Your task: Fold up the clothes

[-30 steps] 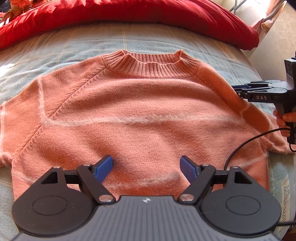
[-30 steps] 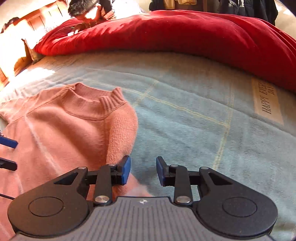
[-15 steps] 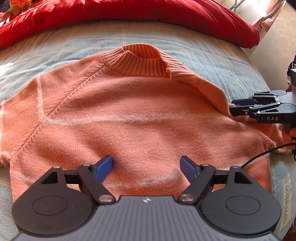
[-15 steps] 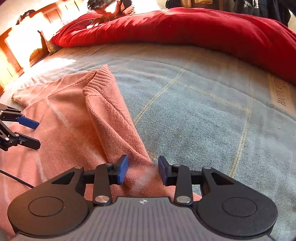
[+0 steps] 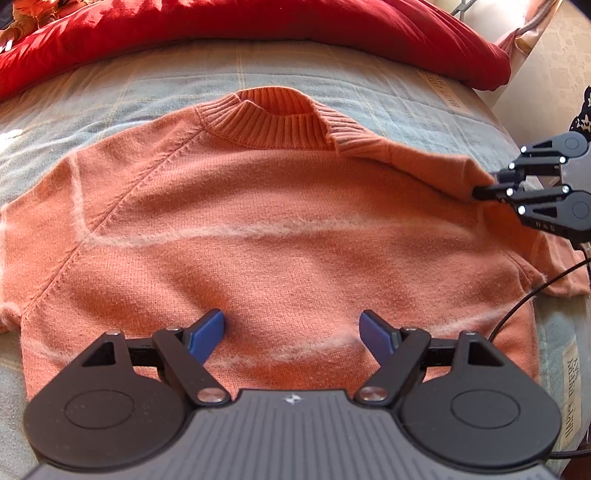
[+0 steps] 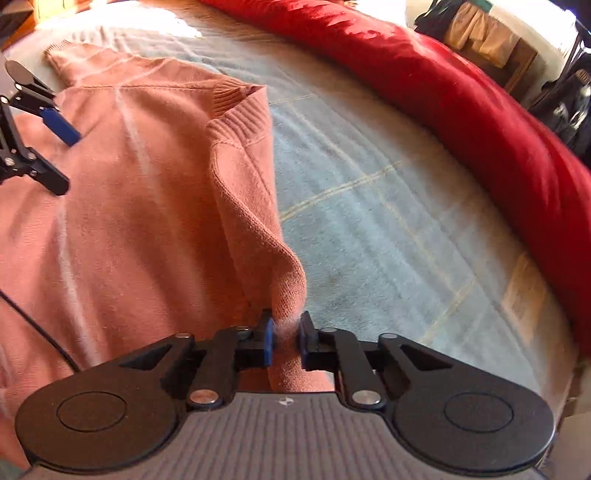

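**Now: right claw on sweater shoulder, fold under way**

Item 1, sweater (image 5: 258, 229). Orange knit with pale stripes, lying face up on the bed (image 5: 110, 92), collar toward the red duvet (image 5: 258, 22). A second ago it lay flat, both shoulders spread. Its right shoulder is now pulled up into a raised ridge running from the collar to the right claw, and the collar's right side has folded over on itself.

Item 2, right claw (image 6: 286, 338). A second ago its jaws stood apart at the sweater's edge with nothing pinched. They are closing now, with a bunch of shoulder fabric between the blue pads, which look pressed onto it. The claw has also rolled and shifted inward, dragging the cloth with it.

Item 3, left claw (image 5: 291, 332). Wide apart, holding nothing, poised over the lower middle of the sweater. No change from a second ago.

Item 4, cable (image 5: 524, 299). Black, trailing across the sweater's right hem side, near the sleeve.

Reading for the task: the first fold has begun, by my judgement a right-side fold toward the centre. The grip is only on a small tuft, so the knit may slip or stretch if pulled hard. The left side, the sleeves and the hem remain unfolded.
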